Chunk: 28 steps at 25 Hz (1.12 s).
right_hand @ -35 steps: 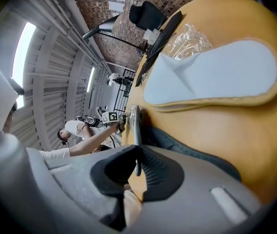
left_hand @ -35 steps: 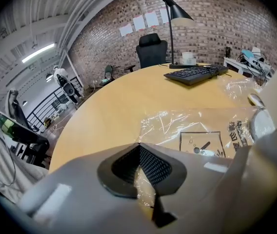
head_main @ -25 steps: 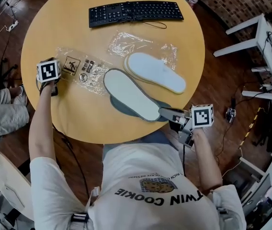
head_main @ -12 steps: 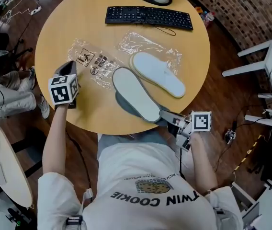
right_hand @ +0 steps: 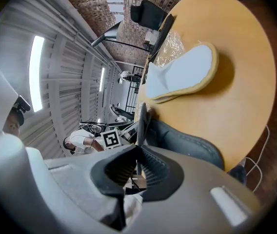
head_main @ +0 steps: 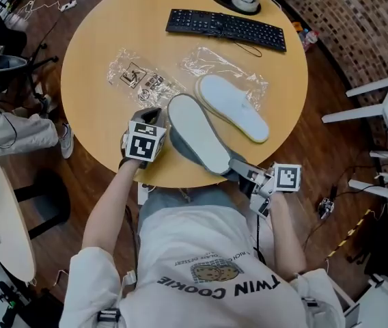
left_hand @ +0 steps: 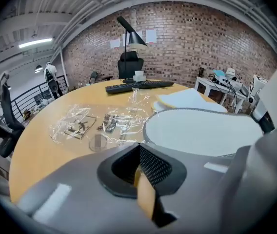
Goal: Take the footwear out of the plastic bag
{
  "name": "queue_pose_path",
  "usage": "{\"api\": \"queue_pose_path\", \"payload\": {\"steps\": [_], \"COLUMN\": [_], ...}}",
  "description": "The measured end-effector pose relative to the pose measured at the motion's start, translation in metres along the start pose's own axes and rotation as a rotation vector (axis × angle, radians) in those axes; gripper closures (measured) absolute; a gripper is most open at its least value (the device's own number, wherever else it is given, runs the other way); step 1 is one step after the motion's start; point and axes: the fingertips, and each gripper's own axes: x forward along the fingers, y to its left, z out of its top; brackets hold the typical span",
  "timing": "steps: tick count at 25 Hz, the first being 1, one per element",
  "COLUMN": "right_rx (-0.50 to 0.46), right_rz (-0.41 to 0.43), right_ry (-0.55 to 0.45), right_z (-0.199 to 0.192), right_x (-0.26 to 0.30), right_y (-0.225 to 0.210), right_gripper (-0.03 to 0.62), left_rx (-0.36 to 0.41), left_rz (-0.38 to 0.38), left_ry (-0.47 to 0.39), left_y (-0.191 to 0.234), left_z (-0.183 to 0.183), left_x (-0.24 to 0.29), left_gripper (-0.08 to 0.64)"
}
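Pinched the heel of the grey, white-soled slipper (head_main: 197, 132) tight in the right gripper (head_main: 240, 172) above the round yellow table (head_main: 112, 39), toe pointing away, with the closed, empty left gripper (head_main: 151, 117) just beside its left edge.

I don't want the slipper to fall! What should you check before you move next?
1. Is the right gripper shut on the held slipper? Ok, the jaws pinch its edge.
2. Is the left gripper empty? Ok, nothing is between its jaws, and it is beside the held slipper.
3. Is the held slipper well in from the table edge? Not ok, its gripped end is right at the edge.
4. Is the other slipper out of its plastic bag? Ok.
5. Is the held slipper's far end resting on the table? Cannot tell.
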Motion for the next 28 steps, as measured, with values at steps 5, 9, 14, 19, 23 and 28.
{"api": "queue_pose_path", "payload": {"steps": [5, 9, 14, 19, 23, 28], "right_rx": [0.038, 0.05, 0.012, -0.03, -0.07, -0.154], "right_rz": [0.011, -0.002, -0.022, -0.06, -0.071, -0.138], "right_ry": [0.005, 0.021, 0.031, 0.031, 0.02, -0.008], "right_z": [-0.01, -0.015, -0.015, -0.014, -0.011, -0.005], "right_x": [-0.009, -0.025, -0.043, -0.048, -0.048, -0.05], "right_y": [-0.006, -0.014, -0.018, -0.03, -0.03, -0.031], "right_gripper": [0.565, 0.565, 0.565, 0.565, 0.563, 0.561], "left_rx": [0.007, -0.006, -0.026, -0.042, -0.059, -0.091], "left_rz": [0.004, 0.003, 0.022, 0.052, 0.085, 0.14], "left_ry": [0.042, 0.024, 0.022, 0.022, 0.026, 0.036], "left_y": [-0.003, -0.002, 0.001, 0.007, 0.012, 0.024], "left_z": [-0.012, -0.008, -0.008, -0.007, -0.008, -0.013], "left_x": [0.009, 0.012, 0.015, 0.016, 0.015, 0.012], "left_gripper": [0.554, 0.554, 0.554, 0.554, 0.554, 0.554]}}
